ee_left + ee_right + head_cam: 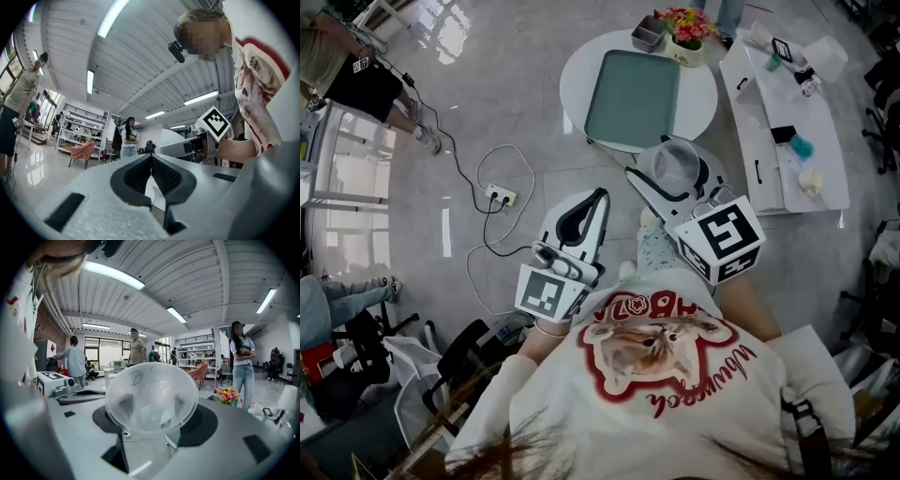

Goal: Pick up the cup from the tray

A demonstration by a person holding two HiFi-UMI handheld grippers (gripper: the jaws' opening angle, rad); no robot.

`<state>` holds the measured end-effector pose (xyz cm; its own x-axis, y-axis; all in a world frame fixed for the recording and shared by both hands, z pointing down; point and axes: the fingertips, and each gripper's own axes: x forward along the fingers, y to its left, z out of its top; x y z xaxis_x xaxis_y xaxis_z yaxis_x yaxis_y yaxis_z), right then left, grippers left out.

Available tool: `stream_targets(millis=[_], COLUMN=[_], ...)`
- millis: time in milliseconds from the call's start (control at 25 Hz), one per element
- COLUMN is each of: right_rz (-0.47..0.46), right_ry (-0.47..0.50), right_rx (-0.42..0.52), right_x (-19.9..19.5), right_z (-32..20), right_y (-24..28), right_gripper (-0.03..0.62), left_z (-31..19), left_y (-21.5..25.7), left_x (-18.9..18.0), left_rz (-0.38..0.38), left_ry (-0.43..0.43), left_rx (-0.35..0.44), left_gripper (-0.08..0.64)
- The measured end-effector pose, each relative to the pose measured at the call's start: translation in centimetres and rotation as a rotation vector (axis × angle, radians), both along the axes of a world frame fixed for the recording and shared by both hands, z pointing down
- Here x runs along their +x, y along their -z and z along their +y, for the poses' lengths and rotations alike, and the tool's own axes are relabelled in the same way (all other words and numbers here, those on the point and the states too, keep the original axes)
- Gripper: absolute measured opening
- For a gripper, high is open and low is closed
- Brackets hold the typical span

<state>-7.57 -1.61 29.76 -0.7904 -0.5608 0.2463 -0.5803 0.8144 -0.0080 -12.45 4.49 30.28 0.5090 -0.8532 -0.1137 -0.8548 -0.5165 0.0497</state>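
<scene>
Polished grey flooring is filling the head view, with a power strip (501, 196) lying at the left. Next along, the left gripper (598, 197) is hanging above the floor with its jaws pressing together on nothing. Beyond it a round table (701, 94) is carrying a green tray (633, 98), which is lying bare. Right of centre, the right gripper (673, 161) is clamping a clear plastic cup (151, 397) by its sides, well apart from the tray and nearer the person. Farthest right, a long white table (825, 169) is holding small items. The pick-up is looking finished; the next move is calling for a gentle, steady squeeze so the thin cup is neither buckling nor slipping.
</scene>
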Motion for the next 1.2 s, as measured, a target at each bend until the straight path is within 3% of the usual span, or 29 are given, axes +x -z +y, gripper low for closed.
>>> stream_targets(millis=[480,1200], right_rz=[-0.021,-0.007], right_ry=[-0.039,0.001], right_rx=[0.050,-0.034], right_x=[4.0,15.2], right_z=[5.5,16.0], right_y=[2.1,0.2], right_gripper=[0.290,0.290], left_z=[4.8,15.4], left_y=[1.1,0.3], left_x=[3.2,15.2], left_rz=[-0.021,-0.004], left_ry=[-0.030,0.003], left_rx=[0.054,-0.007], left_gripper=[0.014,0.014])
